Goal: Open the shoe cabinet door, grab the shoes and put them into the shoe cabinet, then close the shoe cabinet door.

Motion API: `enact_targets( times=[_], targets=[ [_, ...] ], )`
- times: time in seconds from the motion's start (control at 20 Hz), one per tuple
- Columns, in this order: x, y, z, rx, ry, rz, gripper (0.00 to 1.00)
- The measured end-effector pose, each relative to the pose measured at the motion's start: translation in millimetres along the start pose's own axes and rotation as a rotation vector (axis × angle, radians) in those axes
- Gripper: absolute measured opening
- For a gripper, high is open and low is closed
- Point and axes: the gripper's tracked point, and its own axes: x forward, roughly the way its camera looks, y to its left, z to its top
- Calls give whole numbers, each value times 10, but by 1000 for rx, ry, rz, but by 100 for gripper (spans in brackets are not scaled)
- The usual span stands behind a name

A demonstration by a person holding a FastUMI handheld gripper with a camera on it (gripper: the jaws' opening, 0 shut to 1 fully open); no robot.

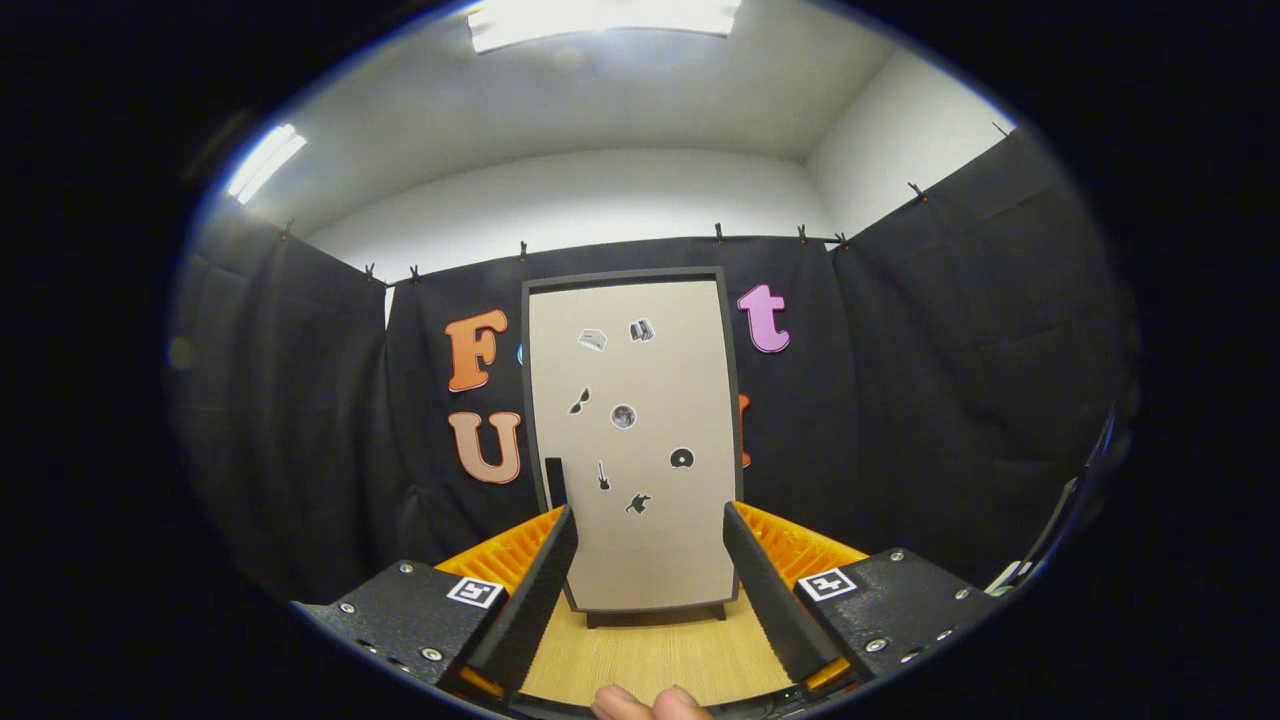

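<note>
Cabinet inspection, as seen from the gripper view: the shoe cabinet [632, 440] stood upright on a light wood-grain tabletop [650, 655], backed against the black cloth wall of the booth. Its door [650, 540] was shut and faced the camera squarely. The door panel was a plain beige, flat and tall, set in a dark grey frame that ran along the top and both sides. A dark base strip showed under the lower edge of the door. Several small dark stickers [623, 416] were scattered over the panel; their subjects were too small to make out with certainty. A short dark vertical handle [554, 481] sat at the left edge of the door, somewhat below mid-height.

The tongs [650, 570] were held level and pointed straight at the cabinet. Their two fingers stood wide apart with nothing between them, and the lower part of the door showed in the gap. The left finger's tip lay just below the handle in the view; whether it was near the handle in depth could not be told. Fingertips of a person's hand [650, 703] showed at the rear of the tongs, over the tabletop.
</note>
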Motion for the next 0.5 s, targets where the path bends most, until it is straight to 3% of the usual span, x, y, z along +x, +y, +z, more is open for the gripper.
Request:
enact_targets(
  times=[0.5],
  targets=[
    [77, 218, -22, 3, 12, 7, 92]
  ],
)
